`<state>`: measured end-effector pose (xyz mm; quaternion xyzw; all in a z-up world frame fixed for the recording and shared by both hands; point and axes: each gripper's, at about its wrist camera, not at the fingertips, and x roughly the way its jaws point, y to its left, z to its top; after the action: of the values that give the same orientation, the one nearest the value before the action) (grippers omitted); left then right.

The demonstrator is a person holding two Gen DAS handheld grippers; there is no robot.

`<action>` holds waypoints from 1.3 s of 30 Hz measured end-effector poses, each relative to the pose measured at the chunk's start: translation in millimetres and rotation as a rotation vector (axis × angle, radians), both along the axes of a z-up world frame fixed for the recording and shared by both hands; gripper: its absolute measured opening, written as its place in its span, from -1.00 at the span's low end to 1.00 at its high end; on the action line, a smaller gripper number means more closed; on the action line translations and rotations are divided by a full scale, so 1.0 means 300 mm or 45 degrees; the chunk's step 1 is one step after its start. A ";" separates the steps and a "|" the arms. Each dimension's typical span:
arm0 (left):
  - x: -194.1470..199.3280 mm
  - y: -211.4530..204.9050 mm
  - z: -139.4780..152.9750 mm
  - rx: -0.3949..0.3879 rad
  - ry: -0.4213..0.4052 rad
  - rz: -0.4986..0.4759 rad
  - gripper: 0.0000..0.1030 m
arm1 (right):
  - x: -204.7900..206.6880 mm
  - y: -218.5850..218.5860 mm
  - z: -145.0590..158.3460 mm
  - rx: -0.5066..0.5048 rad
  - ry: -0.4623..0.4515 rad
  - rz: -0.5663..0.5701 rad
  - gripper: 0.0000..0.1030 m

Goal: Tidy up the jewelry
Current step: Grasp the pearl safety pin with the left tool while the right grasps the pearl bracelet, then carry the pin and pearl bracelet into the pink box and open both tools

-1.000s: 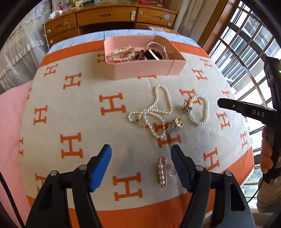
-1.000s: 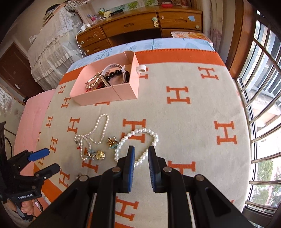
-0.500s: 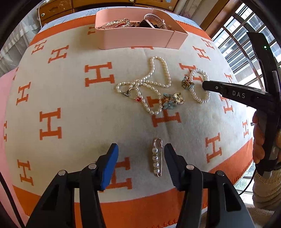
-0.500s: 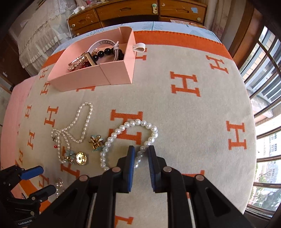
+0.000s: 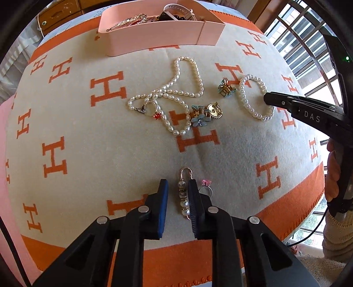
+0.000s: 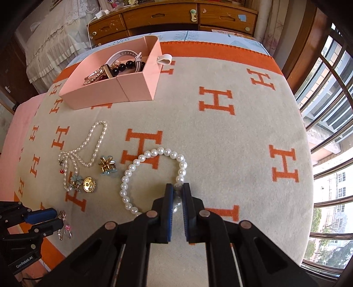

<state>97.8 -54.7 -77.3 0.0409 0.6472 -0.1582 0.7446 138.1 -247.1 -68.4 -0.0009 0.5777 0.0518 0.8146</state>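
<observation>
My left gripper [image 5: 177,187] is low over the blanket with its jaws narrowly apart around a pearl brooch pin [image 5: 183,195]; the right finger touches it, the left stands off. A pink-stone ring [image 5: 205,186] lies just right of it. My right gripper [image 6: 177,190] has its jaws nearly shut around the near side of a round pearl bracelet [image 6: 152,153], which lies flat. The right gripper also shows in the left wrist view [image 5: 270,99]. A pink jewelry box [image 6: 114,88] with several pieces inside stands at the far side.
A long pearl necklace [image 5: 183,88], a blue flower brooch [image 5: 199,119], a gold button [image 5: 215,109] and a small gold-and-teal clip [image 5: 225,88] lie on the orange-H blanket [image 6: 220,143]. A wooden dresser [image 6: 176,15] stands behind. Windows are to the right.
Both grippers dropped toward the blanket. The left jaws narrowed around the pearl pin. The right jaws came down around the near side of the pearl bracelet.
</observation>
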 end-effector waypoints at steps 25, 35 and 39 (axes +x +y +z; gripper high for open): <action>0.120 0.131 0.324 -0.068 -0.263 0.159 -0.90 | -0.023 0.019 0.335 0.256 -0.254 0.050 -0.85; 0.327 0.161 0.497 -0.129 -0.438 0.250 -0.90 | 0.096 0.107 0.533 0.275 -0.425 0.061 -0.85; 0.409 0.143 0.456 -0.133 -0.439 0.256 -0.90 | 0.167 0.116 0.545 0.294 -0.438 0.037 -0.85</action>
<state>220.7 -12.0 59.6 -0.0362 0.5020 -0.1073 0.8574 188.1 -212.2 95.1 0.0753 0.4203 0.1285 0.8951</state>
